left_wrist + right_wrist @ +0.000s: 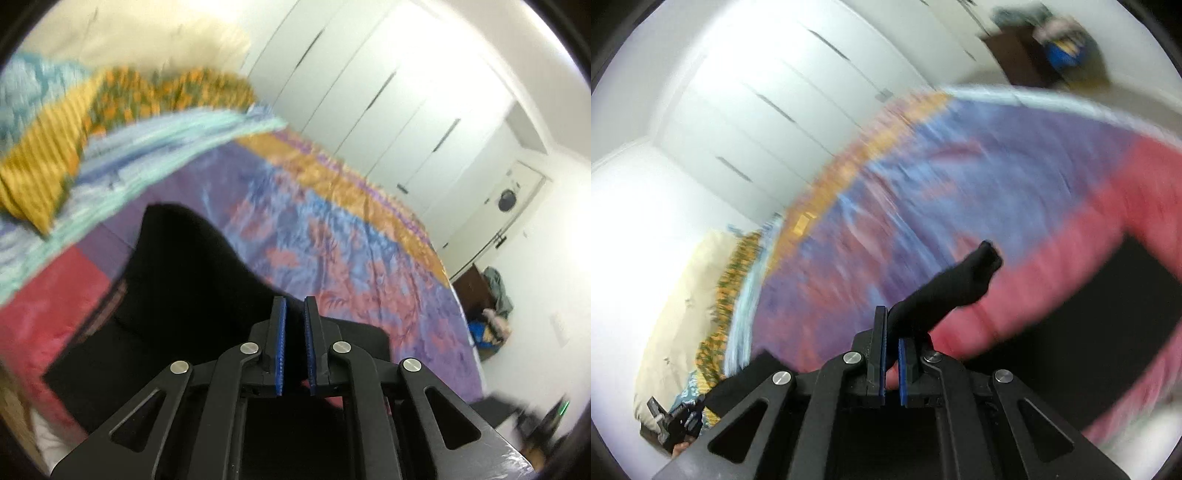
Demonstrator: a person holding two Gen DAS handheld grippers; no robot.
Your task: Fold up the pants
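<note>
Both my grippers, left gripper (294,310) and right gripper (891,325), pinch the black pants (177,280); thin bite, fabric may slip mid-lift.

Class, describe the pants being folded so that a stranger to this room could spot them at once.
Start from the large bed with its patchwork bedspread of purple, blue, orange and red. On its red and purple patches, at the near edge, lie the pants. They are plain black, the only dark, unpatterned cloth there, unlike the orange floral pillow further back.
</note>
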